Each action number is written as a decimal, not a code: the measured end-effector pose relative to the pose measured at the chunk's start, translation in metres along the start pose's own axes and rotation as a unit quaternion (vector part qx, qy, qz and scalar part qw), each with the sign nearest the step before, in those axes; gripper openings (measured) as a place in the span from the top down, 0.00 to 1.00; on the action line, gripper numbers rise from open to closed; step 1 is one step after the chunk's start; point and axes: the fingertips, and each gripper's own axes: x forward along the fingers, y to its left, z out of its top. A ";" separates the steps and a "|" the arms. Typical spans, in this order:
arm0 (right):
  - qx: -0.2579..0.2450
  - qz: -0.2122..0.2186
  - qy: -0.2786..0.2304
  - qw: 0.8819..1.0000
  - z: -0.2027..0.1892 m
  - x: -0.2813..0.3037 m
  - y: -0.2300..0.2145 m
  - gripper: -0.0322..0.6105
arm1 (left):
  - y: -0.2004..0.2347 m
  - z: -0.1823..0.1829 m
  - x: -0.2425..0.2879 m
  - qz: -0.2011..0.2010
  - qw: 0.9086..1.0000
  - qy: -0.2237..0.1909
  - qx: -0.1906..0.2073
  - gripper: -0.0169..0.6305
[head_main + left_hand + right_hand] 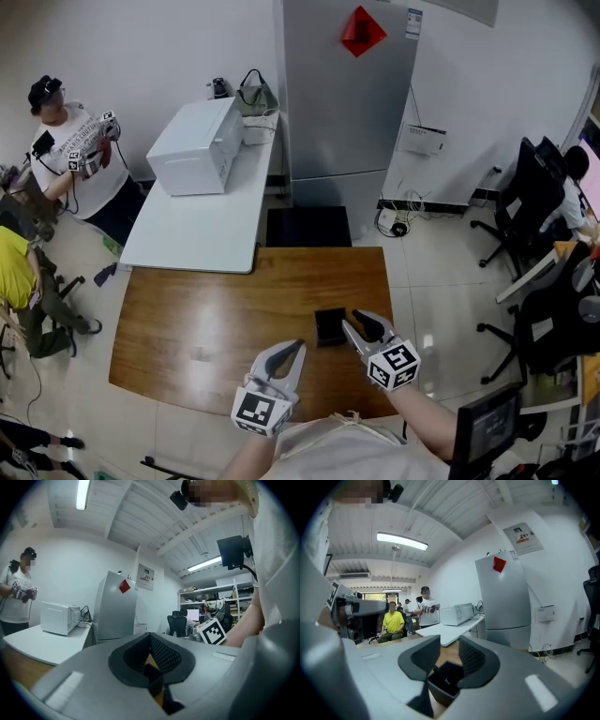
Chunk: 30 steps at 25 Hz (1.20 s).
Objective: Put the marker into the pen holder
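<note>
- Pen holder (330,325), black and square, sits on the wooden table (225,309) just beside the right gripper (356,322), whose jaws stand apart, pinching nothing. I cannot tell whether a marker is inside.
- Left gripper (298,348) is alongside, its jaws closed and empty.
- White table (202,230) and microwave (195,145) stand beyond.

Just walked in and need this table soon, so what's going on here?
A person with a gripper in each hand is working at the wooden table. The right gripper, fingers apart and gripping nothing, is right at the black pen holder. The left gripper hangs beside it, shut and empty. Neither gripper holds a marker; whether one is already inside the holder is hard to tell.
</note>
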 end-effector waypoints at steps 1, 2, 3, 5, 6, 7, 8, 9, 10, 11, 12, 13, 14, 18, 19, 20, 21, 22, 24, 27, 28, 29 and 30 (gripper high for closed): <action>-0.002 -0.002 -0.014 1.000 0.012 -0.006 0.002 0.81 | -0.001 0.000 0.000 -0.002 1.000 0.000 0.002 0.95; -0.003 -0.002 -0.032 0.999 0.026 -0.013 0.006 0.89 | -0.003 0.001 -0.001 -0.002 1.000 -0.001 0.002 0.95; -0.002 0.002 -0.050 0.999 0.041 -0.020 0.011 0.95 | -0.003 0.002 -0.002 0.000 1.000 -0.003 0.002 0.95; -0.008 0.012 -0.080 0.997 0.069 -0.035 0.024 0.95 | -0.003 0.000 -0.005 0.002 1.000 -0.007 0.002 0.95; -0.014 0.016 -0.090 0.996 0.079 -0.042 0.030 0.95 | -0.003 -0.002 -0.006 0.002 1.000 -0.009 0.003 0.95; -0.019 0.019 -0.097 0.995 0.087 -0.049 0.037 0.95 | -0.004 -0.001 -0.007 0.001 1.000 -0.012 0.004 0.95; -0.024 0.022 -0.101 0.994 0.092 -0.055 0.043 0.95 | -0.004 0.001 -0.009 0.001 1.000 -0.015 0.005 0.95; -0.027 0.024 -0.102 0.994 0.095 -0.060 0.048 0.95 | -0.004 0.004 -0.011 0.002 1.000 -0.018 0.006 0.95; -0.029 0.024 -0.102 0.994 0.096 -0.064 0.053 0.95 | -0.003 0.006 -0.014 0.002 1.000 -0.020 0.006 0.95; -0.031 0.024 -0.101 0.994 0.096 -0.067 0.058 0.95 | -0.003 0.007 -0.016 0.001 1.000 -0.022 0.006 0.95; -0.032 0.023 -0.099 0.994 0.094 -0.069 0.062 0.95 | -0.003 0.007 -0.019 -0.002 1.000 -0.023 0.005 0.95; -0.031 0.020 -0.097 0.995 0.091 -0.072 0.066 0.95 | -0.004 0.007 -0.022 -0.004 1.000 -0.024 0.005 0.95; -0.030 0.016 -0.095 0.995 0.088 -0.075 0.070 0.95 | -0.004 0.006 -0.026 -0.008 1.000 -0.024 0.005 0.95; -0.025 -0.008 -0.095 0.995 0.078 -0.091 0.089 0.95 | -0.009 0.006 -0.042 -0.027 0.999 -0.019 0.001 0.95; -0.022 -0.014 -0.098 0.995 0.077 -0.096 0.094 0.95 | -0.013 0.004 -0.046 -0.033 0.999 -0.017 0.001 0.95; -0.018 -0.019 -0.100 0.995 0.075 -0.102 0.098 0.95 | -0.017 0.000 -0.050 -0.041 0.999 -0.014 0.002 0.95; -0.014 -0.025 -0.100 0.995 0.071 -0.108 0.101 0.95 | -0.021 -0.005 -0.053 -0.047 0.999 -0.011 0.004 0.95; -0.010 -0.030 -0.098 0.995 0.066 -0.113 0.104 0.95 | -0.025 -0.010 -0.055 -0.052 0.999 -0.008 0.003 0.95; -0.006 -0.033 -0.097 0.995 0.060 -0.122 0.109 0.95 | -0.032 -0.013 -0.059 -0.056 0.998 -0.003 -0.001 0.95; -0.002 -0.031 -0.120 0.992 0.065 -0.137 0.118 0.95 | -0.045 -0.009 -0.069 -0.060 0.998 -0.006 0.002 0.95; -0.003 -0.029 -0.127 0.991 0.067 -0.142 0.121 0.95 | -0.050 -0.007 -0.073 -0.061 0.998 -0.009 0.004 0.95; -0.006 -0.025 -0.131 0.991 0.067 -0.147 0.126 0.95 | -0.056 -0.006 -0.078 -0.060 0.998 -0.010 0.007 0.95; -0.010 -0.021 -0.132 0.991 0.067 -0.152 0.131 0.95 | -0.061 -0.004 -0.082 -0.059 0.998 -0.012 0.009 0.95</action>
